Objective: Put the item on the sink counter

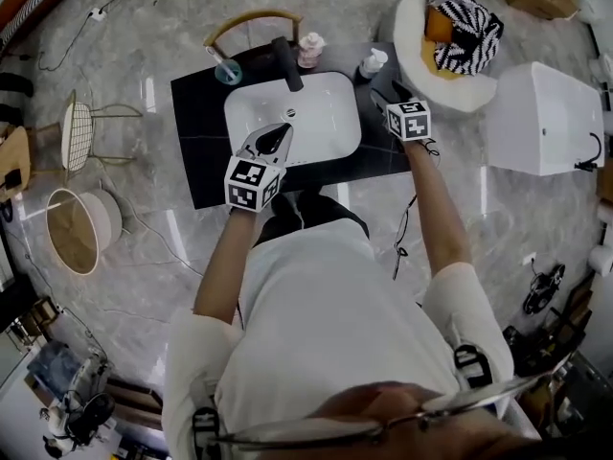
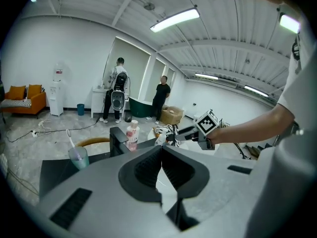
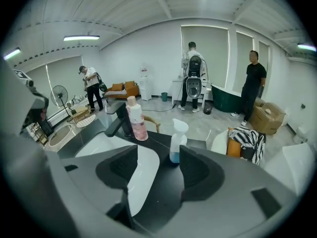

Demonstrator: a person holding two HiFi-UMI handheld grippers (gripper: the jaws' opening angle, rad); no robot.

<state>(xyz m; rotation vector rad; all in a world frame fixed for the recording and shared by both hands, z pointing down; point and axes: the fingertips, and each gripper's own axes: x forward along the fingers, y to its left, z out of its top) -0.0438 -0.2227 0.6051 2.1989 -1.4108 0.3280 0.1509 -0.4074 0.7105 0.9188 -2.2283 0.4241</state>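
Left gripper (image 2: 161, 150): its jaws are pressed together with nothing between them, and it is held above the front of the white basin (image 1: 321, 113).
Right gripper (image 3: 158, 156): its jaws are spread wide and nothing is gripped; it is held over the right part of the black sink counter (image 1: 196, 132).
Item: the spray bottle (image 3: 177, 142) with blue liquid is taken to be the task's thing. It is stood upright near the counter's back right and is seen beyond the gap of the right jaws, apart from both.
Neighbours: a pink bottle (image 3: 136, 119) is set just beside the black faucet (image 3: 118, 119); a cup (image 2: 78, 157) with a toothbrush is placed at the back left.
Progress: the placing is judged done.
Risk, right side: the tall, narrow spray bottle could be clipped by a jaw tip and toppled, perhaps off the back edge, if the gripper is swung sideways or dipped.
Risk, left side: the faucet or pink bottle could be struck if the closed jaws are pushed forward over the basin.
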